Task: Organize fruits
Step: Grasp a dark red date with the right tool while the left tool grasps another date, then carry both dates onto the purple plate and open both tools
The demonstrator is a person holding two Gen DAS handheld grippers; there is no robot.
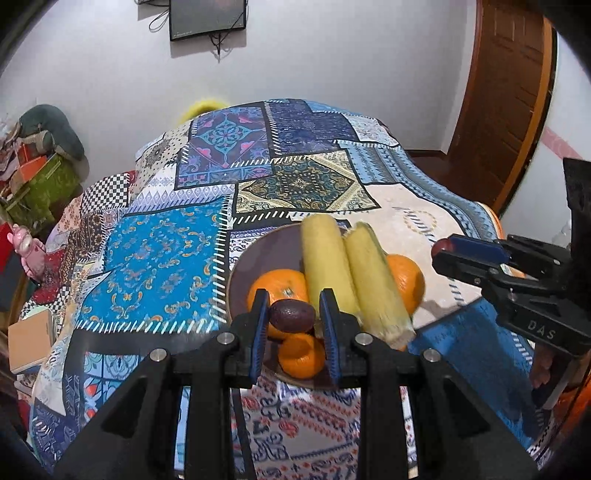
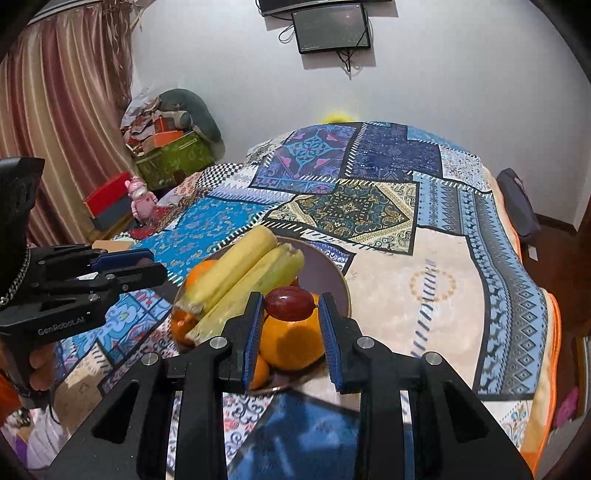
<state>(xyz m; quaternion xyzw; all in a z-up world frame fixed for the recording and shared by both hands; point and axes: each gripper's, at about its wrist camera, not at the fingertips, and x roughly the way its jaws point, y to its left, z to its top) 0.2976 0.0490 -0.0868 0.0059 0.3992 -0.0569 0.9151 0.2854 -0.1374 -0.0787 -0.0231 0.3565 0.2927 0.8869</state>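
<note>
- Bowl (image 1: 236,273) on the bedspread (image 1: 162,258) gathers bananas (image 1: 347,273), oranges (image 1: 280,288), a dark plum (image 1: 291,315), apparently sorted.
- Left gripper (image 1: 293,314) and right gripper (image 2: 291,317) hang above, both closed, empty.

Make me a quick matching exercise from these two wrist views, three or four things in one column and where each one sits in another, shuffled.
Things:
1. bananas
2. dark red fruit
3. screen
4. pink toy figure

Places:
A. mounted on the wall
B. on the floor beyond the cloth's far left edge
C. lying across the plate, side by side
D. resting on top of an orange

Pairs: 1-C, 2-D, 3-A, 4-B
</note>
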